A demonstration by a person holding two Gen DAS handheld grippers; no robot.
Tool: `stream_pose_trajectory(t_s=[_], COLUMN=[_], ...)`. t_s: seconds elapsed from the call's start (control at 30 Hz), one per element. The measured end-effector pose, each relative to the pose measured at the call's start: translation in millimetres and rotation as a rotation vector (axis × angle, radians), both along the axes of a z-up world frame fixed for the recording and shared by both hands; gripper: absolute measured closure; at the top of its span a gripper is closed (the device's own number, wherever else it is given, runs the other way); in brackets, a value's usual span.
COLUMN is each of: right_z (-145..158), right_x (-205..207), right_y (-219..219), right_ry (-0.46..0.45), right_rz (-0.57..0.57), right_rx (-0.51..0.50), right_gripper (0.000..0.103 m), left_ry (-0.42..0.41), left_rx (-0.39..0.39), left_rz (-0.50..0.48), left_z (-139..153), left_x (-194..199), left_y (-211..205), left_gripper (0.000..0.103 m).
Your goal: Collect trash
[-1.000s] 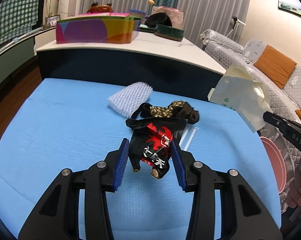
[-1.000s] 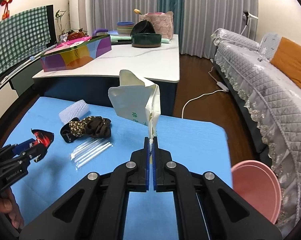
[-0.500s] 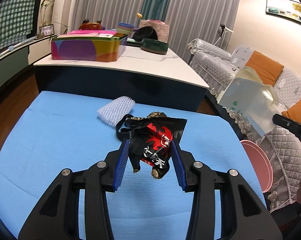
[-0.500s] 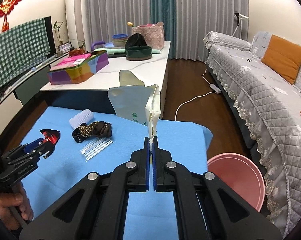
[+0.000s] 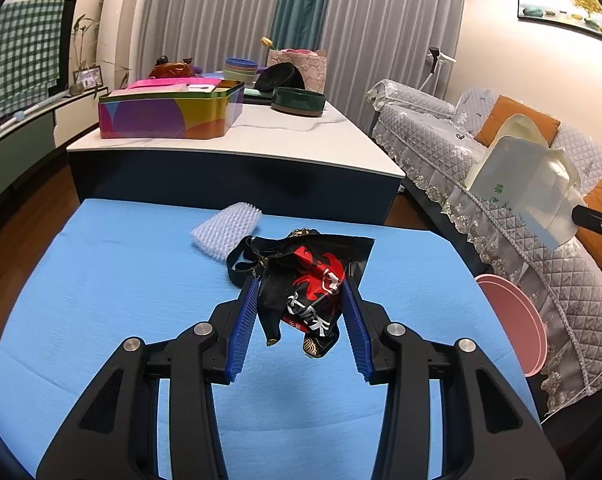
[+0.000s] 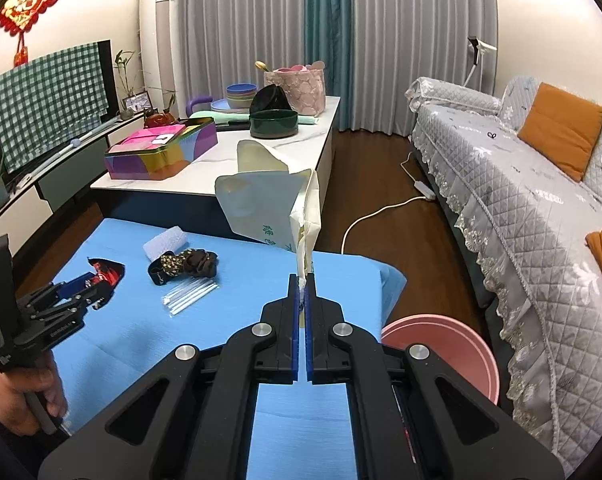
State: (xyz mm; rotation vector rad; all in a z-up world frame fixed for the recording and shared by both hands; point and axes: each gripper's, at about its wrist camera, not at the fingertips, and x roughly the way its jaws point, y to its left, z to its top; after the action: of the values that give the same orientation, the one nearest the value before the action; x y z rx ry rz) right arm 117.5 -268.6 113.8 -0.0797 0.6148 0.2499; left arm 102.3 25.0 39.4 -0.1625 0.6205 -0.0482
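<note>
Left claw (image 5: 301,312): jaws part-open and clamped on a crumpled black-and-red snack wrapper (image 5: 307,292), carried clear above the blue tabletop (image 5: 101,280); beyond its tips lie a white foam net sleeve (image 5: 227,229) and a dark hair band (image 6: 183,265), with a clear plastic wrapper (image 6: 191,294) just nearer. Right claw (image 6: 300,280): jaws pressed nearly together on the bottom edge of a cream pouch (image 6: 269,204), which stands up above the tips, off the tabletop. Pink basin (image 6: 441,354) on the floor, below and right of the right claw.
</note>
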Motion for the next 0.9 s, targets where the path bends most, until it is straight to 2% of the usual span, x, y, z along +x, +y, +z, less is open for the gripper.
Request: stream_pose_trajectory(t_s=[0.2, 0.37, 0.9], right_z=[-20.1, -25.2, -36.2], right_x=[2.8, -0.3, -0.7], right_y=[-24.5, -30.1, -66.4], right_ry=[0.016, -0.009, -0.011], right_rz=[-0.056, -0.051, -0.114], right_rx=[0.069, 0.042, 0.045], right_gripper=[0.101, 0.101, 0.101], left_ry=[0.004, 0.002, -0.008], left_rx=[0.037, 0.063, 0.083], left_rz=[-0.013, -0.033, -0.089], left_z=[-1.3, -2.7, -8.4], left_x=[-2.0, 0.9, 13.9], left_y=[-9.1, -20.4, -57.1], left_gripper=[0.061, 0.061, 0.061])
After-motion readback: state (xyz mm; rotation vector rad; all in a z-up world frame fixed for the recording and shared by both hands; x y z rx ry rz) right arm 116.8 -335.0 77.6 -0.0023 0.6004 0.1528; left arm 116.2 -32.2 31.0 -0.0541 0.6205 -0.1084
